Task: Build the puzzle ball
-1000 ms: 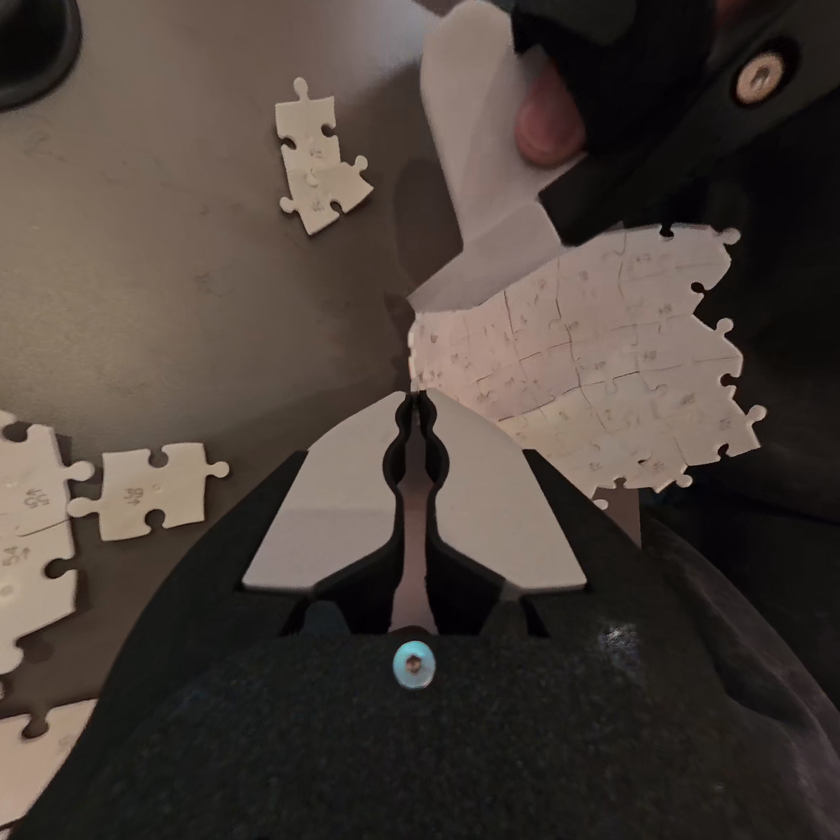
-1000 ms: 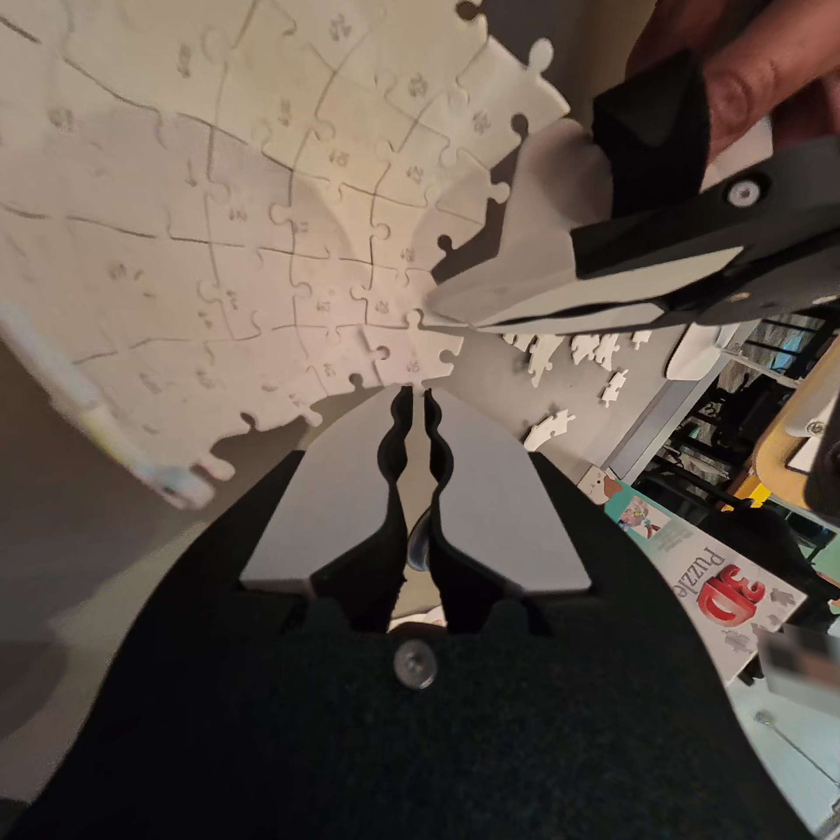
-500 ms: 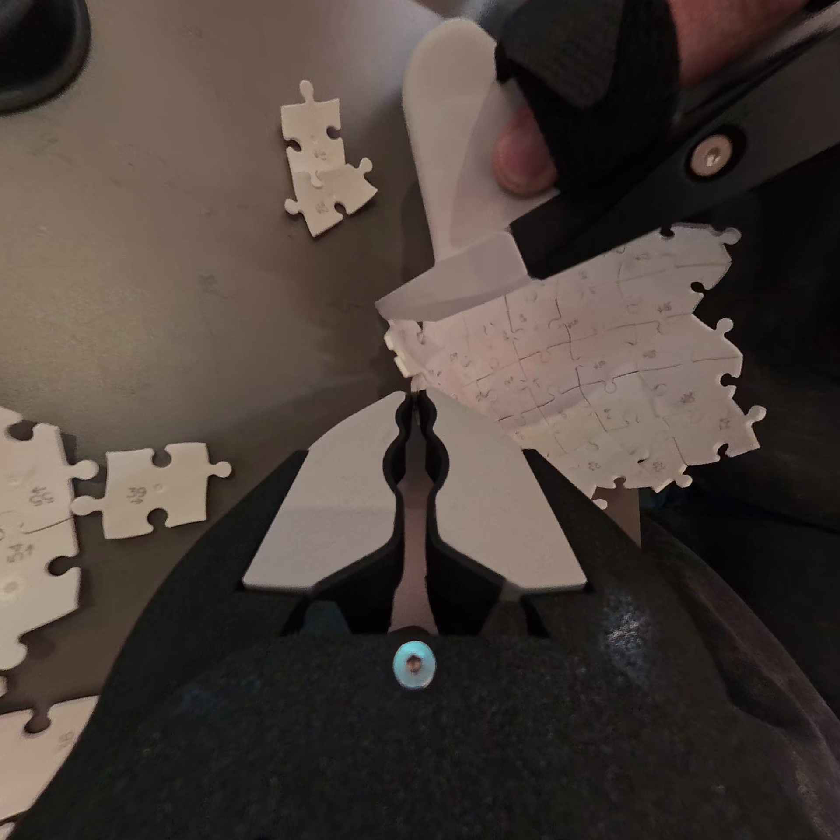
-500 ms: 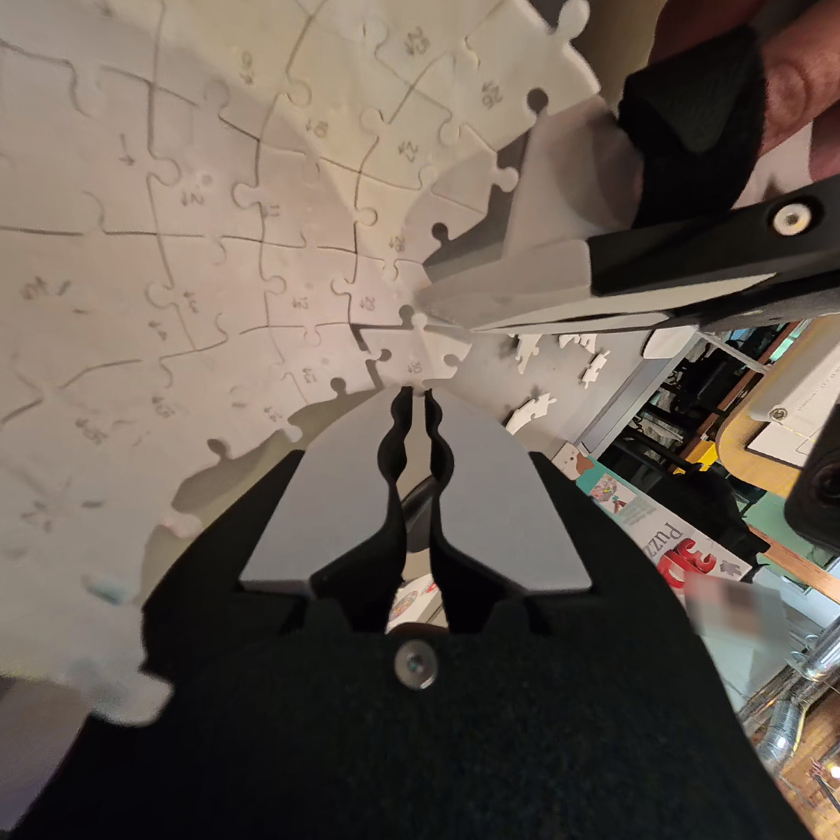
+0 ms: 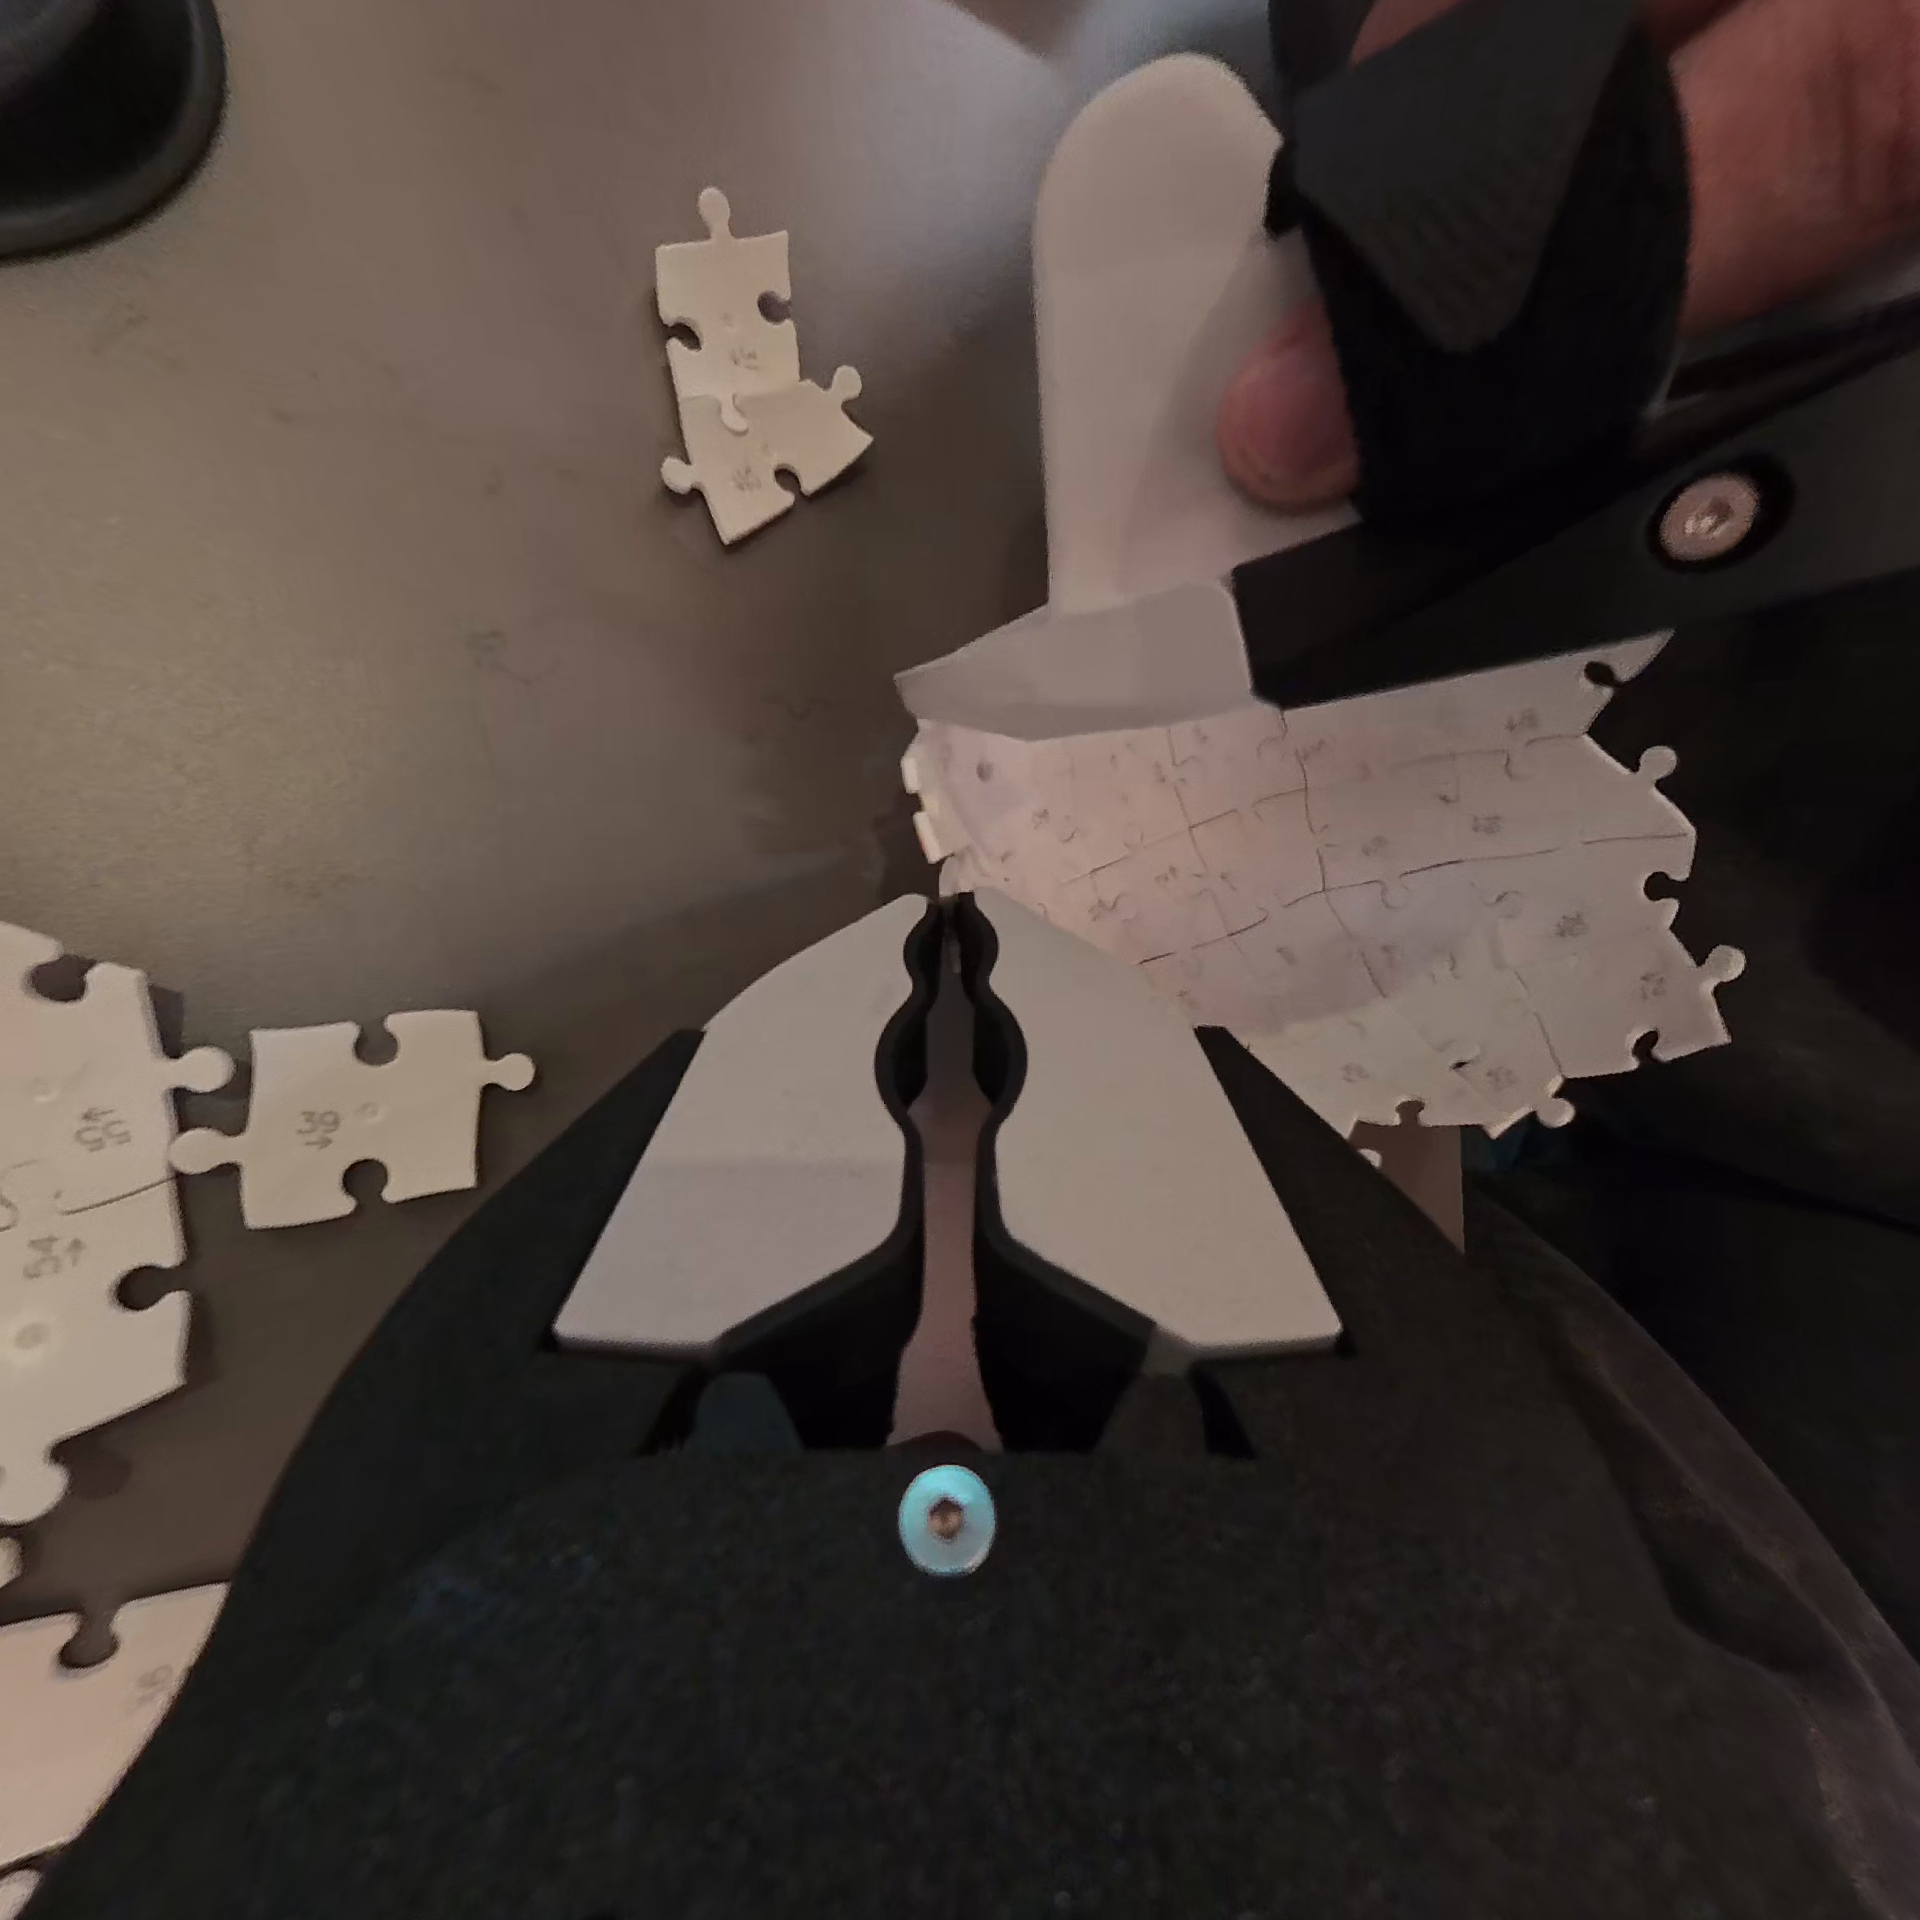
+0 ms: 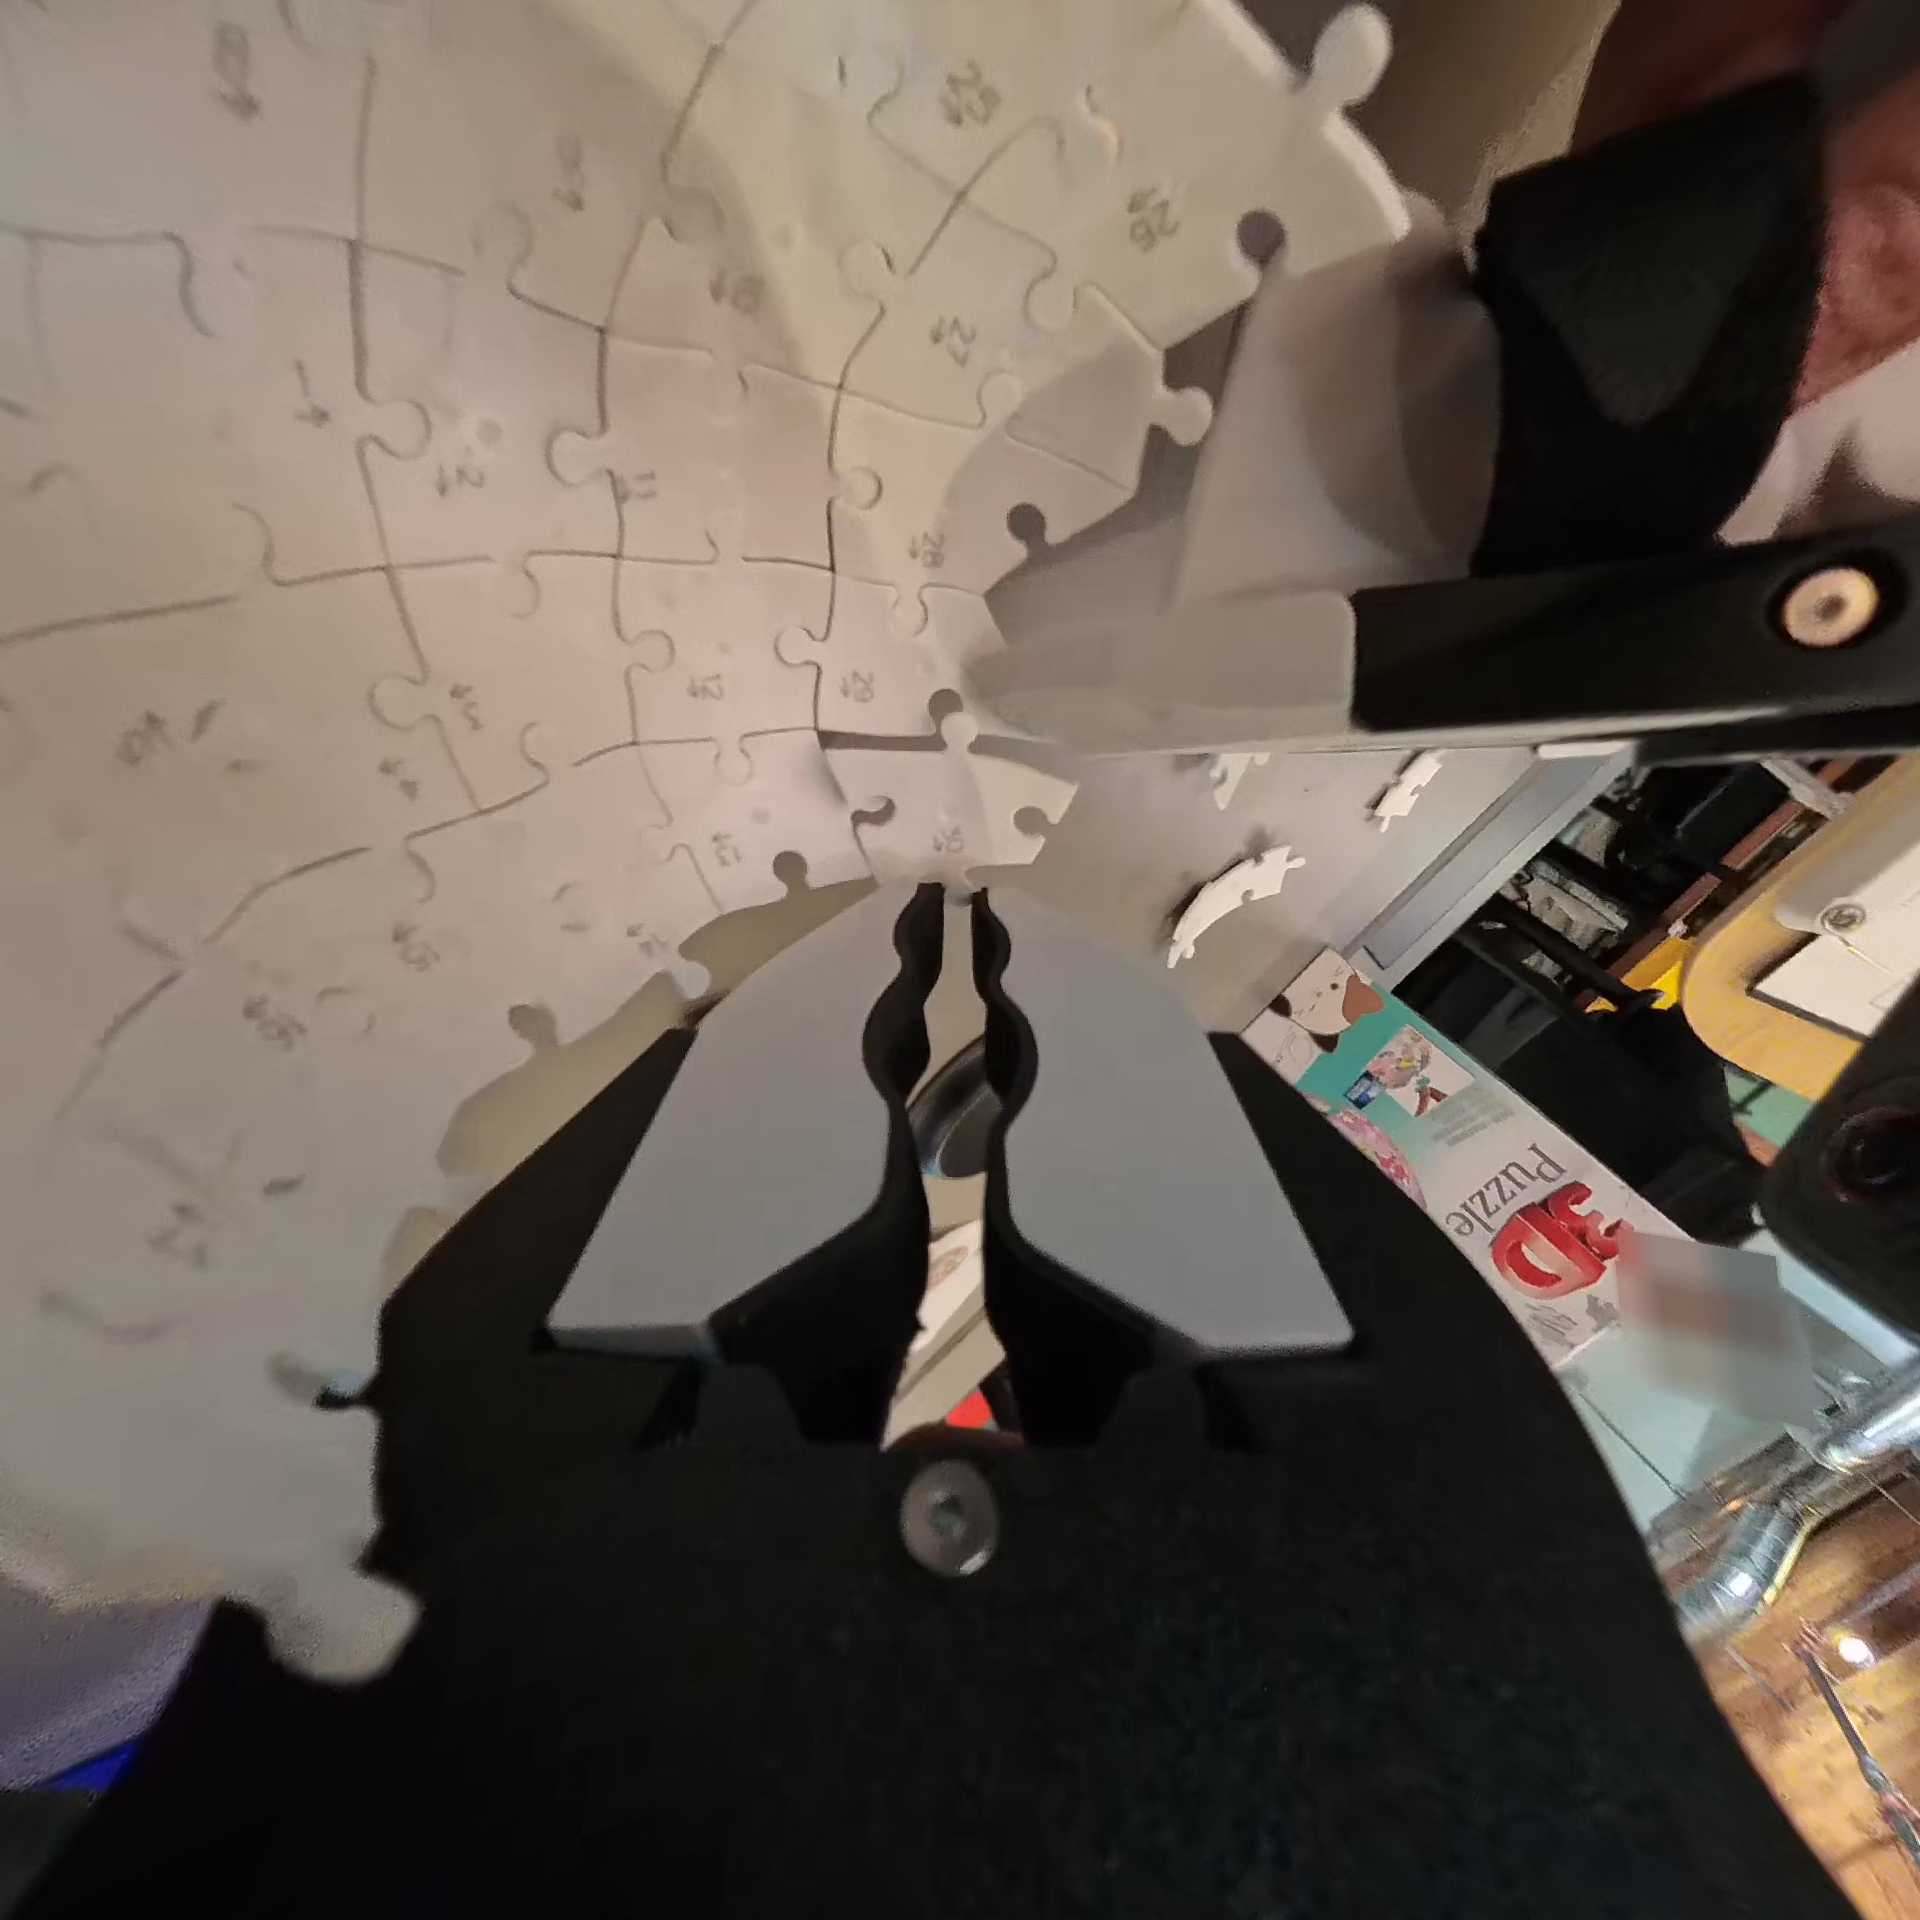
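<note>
A partly built, curved white puzzle shell (image 5: 1382, 894) of several joined pieces is held in the air above the grey table (image 5: 416, 675). My left gripper (image 5: 951, 920) is shut on the shell's left edge. In the right wrist view the shell (image 6: 468, 623) fills the upper left. My right gripper (image 6: 956, 899) is shut on a single white puzzle piece (image 6: 956, 821) set against the shell's rim, with a thin gap still showing along the seam. The left gripper (image 6: 987, 696) pinches the rim just above that piece. The right gripper (image 5: 914, 691) enters the left wrist view from the upper right, held by a hand.
Loose white pieces lie on the table: a joined pair (image 5: 753, 374), a single piece (image 5: 353, 1112) and a joined group (image 5: 73, 1195) at the left edge. A dark object (image 5: 94, 114) sits at the top left. A colourful puzzle box (image 6: 1507, 1184) lies beyond the table edge. The grippers are tip to tip, or close to it.
The right gripper has moved down and left toward my left fingertips, bringing its piece to the shell's rim. The shell has turned slightly and looms larger in the right wrist view.
</note>
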`<state>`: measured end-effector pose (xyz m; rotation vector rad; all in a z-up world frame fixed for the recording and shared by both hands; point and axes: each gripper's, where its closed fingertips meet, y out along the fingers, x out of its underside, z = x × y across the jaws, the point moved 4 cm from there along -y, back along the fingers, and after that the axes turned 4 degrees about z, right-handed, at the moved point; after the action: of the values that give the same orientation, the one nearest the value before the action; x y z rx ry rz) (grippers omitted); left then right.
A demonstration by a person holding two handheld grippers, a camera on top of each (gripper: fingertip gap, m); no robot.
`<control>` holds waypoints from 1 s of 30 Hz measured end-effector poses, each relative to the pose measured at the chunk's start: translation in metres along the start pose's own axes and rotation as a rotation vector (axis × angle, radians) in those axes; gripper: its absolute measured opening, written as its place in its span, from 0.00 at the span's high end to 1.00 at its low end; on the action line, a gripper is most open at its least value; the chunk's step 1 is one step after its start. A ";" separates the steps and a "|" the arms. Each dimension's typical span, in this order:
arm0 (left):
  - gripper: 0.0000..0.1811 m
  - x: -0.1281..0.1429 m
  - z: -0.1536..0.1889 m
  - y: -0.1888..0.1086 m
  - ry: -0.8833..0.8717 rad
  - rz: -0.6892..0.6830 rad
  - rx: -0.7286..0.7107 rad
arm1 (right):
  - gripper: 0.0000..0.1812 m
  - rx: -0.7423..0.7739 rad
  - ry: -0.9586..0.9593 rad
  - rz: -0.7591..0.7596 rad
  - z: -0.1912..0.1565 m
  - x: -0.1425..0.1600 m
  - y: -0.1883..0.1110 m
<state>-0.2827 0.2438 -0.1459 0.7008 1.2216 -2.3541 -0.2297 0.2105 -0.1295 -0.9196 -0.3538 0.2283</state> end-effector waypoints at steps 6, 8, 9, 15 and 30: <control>0.99 -0.001 0.000 0.001 0.001 0.002 -0.004 | 0.97 -0.024 0.011 -0.052 -0.002 -0.001 0.003; 0.99 -0.001 0.000 0.001 0.001 0.001 -0.006 | 0.97 -0.028 0.019 -0.043 -0.001 -0.001 0.003; 0.99 -0.001 0.000 0.001 0.002 0.001 -0.007 | 0.97 -0.029 0.022 -0.040 0.000 0.000 0.002; 0.99 -0.001 0.001 0.001 0.005 0.001 -0.008 | 0.97 -0.044 0.053 0.008 0.000 0.001 0.000; 0.99 0.000 0.005 0.002 0.016 -0.015 0.009 | 0.88 -0.346 0.854 0.666 0.012 0.038 -0.001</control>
<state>-0.2828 0.2383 -0.1452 0.7174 1.2281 -2.3721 -0.1996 0.2319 -0.1147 -1.3637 0.7402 0.3617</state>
